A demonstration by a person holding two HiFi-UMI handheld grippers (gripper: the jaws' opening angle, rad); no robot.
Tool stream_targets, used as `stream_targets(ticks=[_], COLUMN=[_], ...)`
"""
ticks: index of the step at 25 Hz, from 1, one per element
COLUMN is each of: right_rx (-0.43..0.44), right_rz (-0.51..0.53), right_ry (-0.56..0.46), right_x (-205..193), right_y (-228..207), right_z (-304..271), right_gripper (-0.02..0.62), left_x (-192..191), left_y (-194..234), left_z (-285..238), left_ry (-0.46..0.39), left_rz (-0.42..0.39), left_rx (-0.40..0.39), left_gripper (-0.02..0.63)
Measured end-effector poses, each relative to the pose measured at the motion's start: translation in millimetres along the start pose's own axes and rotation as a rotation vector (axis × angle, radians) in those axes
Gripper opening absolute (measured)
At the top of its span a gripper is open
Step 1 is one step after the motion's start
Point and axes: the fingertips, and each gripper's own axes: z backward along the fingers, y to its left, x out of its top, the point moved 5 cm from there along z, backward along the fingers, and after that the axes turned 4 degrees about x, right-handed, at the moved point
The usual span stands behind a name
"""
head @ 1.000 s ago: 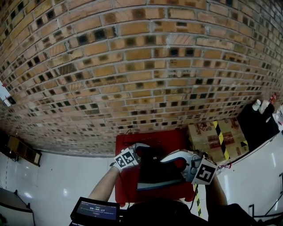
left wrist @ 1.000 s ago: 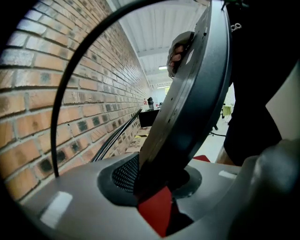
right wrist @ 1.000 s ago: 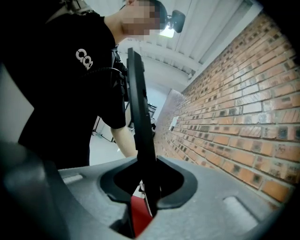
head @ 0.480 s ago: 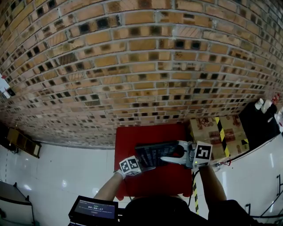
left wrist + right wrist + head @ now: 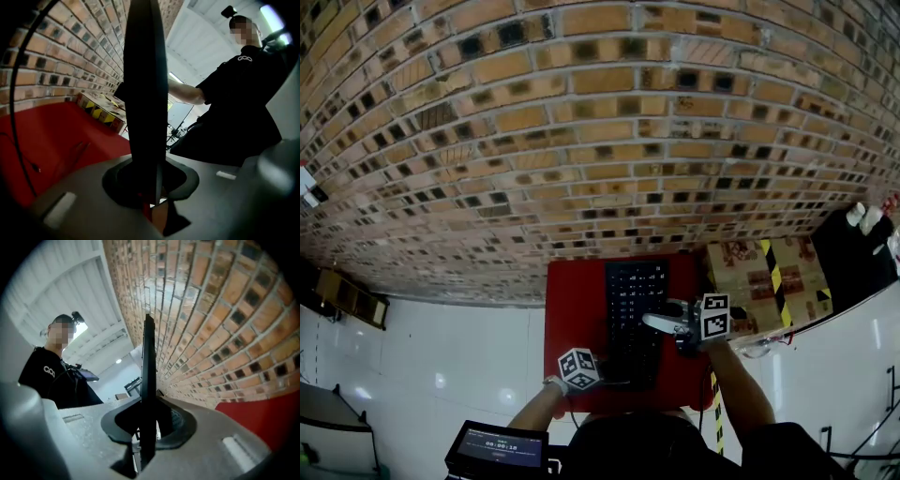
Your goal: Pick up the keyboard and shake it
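Note:
The black keyboard [image 5: 633, 309] is held above the red table [image 5: 572, 300], its long side pointing away from me towards the brick wall. My left gripper [image 5: 614, 380] grips its near end and my right gripper [image 5: 661, 323] grips its right edge. In the left gripper view the keyboard [image 5: 145, 93] stands edge-on as a dark slab between the jaws of the left gripper [image 5: 150, 187]. The right gripper view shows it as a thin dark blade [image 5: 148, 380] clamped in the right gripper [image 5: 145, 427]. Both pairs of jaws are closing tighter on it.
A brick wall [image 5: 581, 141] rises behind the table. A cardboard box with yellow-black tape [image 5: 764, 281] sits right of the table. A small screen [image 5: 497, 448] is at the bottom left. A thin black cable [image 5: 18, 117] hangs over the red top.
The keyboard has swung from lying crosswise to pointing away from me. My left gripper has dropped towards me and my right gripper has shifted slightly up and left.

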Motion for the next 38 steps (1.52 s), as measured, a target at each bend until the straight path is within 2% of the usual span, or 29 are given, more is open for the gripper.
stream_targets(ticks=[7,11,15,26,31,38], right_rx=[-0.05,-0.084,-0.084,-0.126,-0.122,-0.144], right_rz=[-0.297,-0.401,-0.521,-0.61,-0.635,-0.675], right_ry=[-0.042,-0.036,-0.07,-0.066,-0.052,-0.049], right_x=[-51.0,-77.7,-105.3,-147.5,-164.2,-181.3], right_y=[-65.8,-97.8,-109.1,-134.7,-144.5,-149.6], right_z=[2.0,5.6,5.4,5.2,-1.3,-1.9], right_gripper=[0.055,0.055,0.055,0.057,0.057,0.057], left_x=[-34.6,-49.3,-72.8,-103.3,-116.4,-130.8], left_y=[-2.1,4.3,11.0,10.1,16.1,13.5], left_z=[-14.4,-18.9,-28.4,-39.2,-41.2,-41.0], left_ry=[0.013,0.028,0.062,0.061,0.042,0.043], left_rz=[0.196,0.289,0.378,0.519,0.54,0.574], left_rx=[-0.114,-0.15,-0.173,-0.227,-0.201,-0.205], left_gripper=[0.1,0.102,0.101,0.103,0.103,0.103])
